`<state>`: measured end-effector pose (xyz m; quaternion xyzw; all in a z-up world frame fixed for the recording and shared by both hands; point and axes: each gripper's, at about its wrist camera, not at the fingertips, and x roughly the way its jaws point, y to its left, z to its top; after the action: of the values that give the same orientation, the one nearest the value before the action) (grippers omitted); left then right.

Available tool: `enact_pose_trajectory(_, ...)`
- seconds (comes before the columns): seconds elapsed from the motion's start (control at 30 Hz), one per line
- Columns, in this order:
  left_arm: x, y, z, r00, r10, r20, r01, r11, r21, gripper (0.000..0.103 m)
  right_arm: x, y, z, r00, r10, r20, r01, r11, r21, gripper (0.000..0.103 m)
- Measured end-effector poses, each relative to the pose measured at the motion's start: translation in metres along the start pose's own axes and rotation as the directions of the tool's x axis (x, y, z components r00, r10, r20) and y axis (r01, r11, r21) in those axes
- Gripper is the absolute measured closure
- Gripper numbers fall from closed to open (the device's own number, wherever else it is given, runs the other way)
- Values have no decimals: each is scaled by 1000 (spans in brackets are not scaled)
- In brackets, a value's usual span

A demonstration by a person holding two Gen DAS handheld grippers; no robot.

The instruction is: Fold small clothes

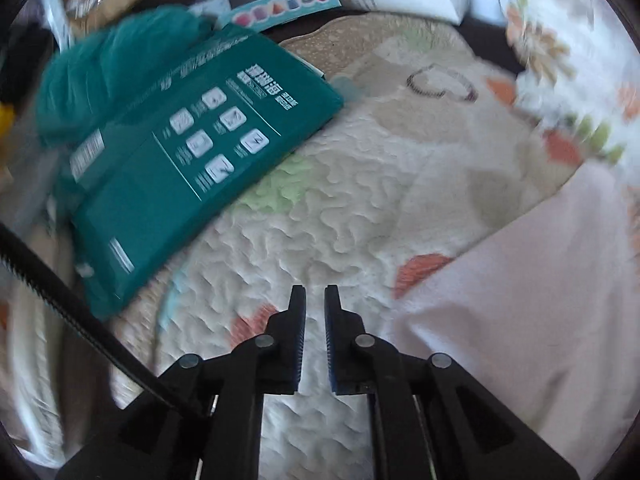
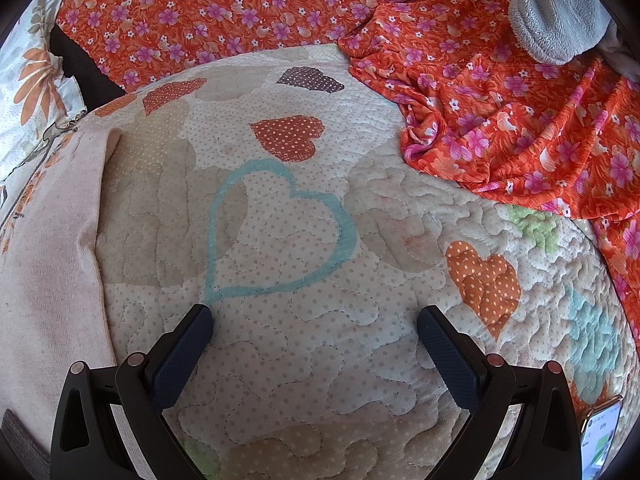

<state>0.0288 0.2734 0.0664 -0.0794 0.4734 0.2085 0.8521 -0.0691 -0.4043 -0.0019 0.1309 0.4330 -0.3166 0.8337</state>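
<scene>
A pale pink garment (image 1: 520, 300) lies flat on the heart-patterned quilt (image 1: 340, 208), to the right of my left gripper (image 1: 315, 292). That gripper hovers over bare quilt; only a narrow gap separates its jaws and nothing is between them. In the right wrist view the same pink garment (image 2: 52, 240) stretches along the left side. My right gripper (image 2: 316, 316) stands wide open above the quilt (image 2: 300, 360), just below a blue heart outline, holding nothing.
A teal printed package (image 1: 192, 152) and a teal cloth (image 1: 112, 64) lie at the quilt's left. A black cable (image 1: 80, 312) crosses the lower left. Orange floral fabric (image 2: 500, 100) is heaped at the back and right, with a grey fuzzy item (image 2: 560, 12) and a phone (image 2: 600, 436).
</scene>
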Motion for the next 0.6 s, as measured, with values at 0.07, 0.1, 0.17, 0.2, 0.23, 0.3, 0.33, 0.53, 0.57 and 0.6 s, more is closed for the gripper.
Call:
enact_pose_trajectory(0.07,-16,3,-11,995,-102,-4,102,994,-33,68,0,0,0,1000,-1,0,1,1000,-1,0)
enact_pose_trajectory(0.1,-24,-1,-13,987,-158,5,158,987,-37,53,0,-1,0,1000,1,0,-1,1000,0,0)
enact_pose_trajectory(0.17,-38,-15,-17,975,-221,29,222,975,-24,40,0,1,0,1000,-4,1,4,1000,-2,0)
enact_pose_trajectory(0.2,-46,-24,-21,968,-245,46,246,969,-11,38,0,0,0,1000,-4,0,4,1000,0,0)
enact_pose_trajectory(0.23,-48,-34,-19,964,-259,55,260,966,-3,38,0,0,0,1000,-6,1,6,1000,-1,0)
enact_pose_trajectory(0.3,-45,-56,-17,952,-295,84,294,955,27,38,1,-3,0,1000,-5,-6,5,1000,11,0)
enact_pose_trajectory(0.33,-42,-65,-16,945,-312,96,309,950,46,38,1,0,3,1000,-3,-22,4,1000,24,0)
enact_pose_trajectory(0.53,-30,-110,-36,927,-367,78,358,927,112,38,7,-2,24,978,25,-208,-21,1000,19,2)
enact_pose_trajectory(0.57,-28,-113,-35,920,-387,67,379,919,110,38,-4,-4,29,977,11,-214,0,999,49,25)
enact_pose_trajectory(0.6,-30,-118,-36,912,-405,68,395,911,117,38,-24,-4,31,983,50,-174,-36,996,82,58)
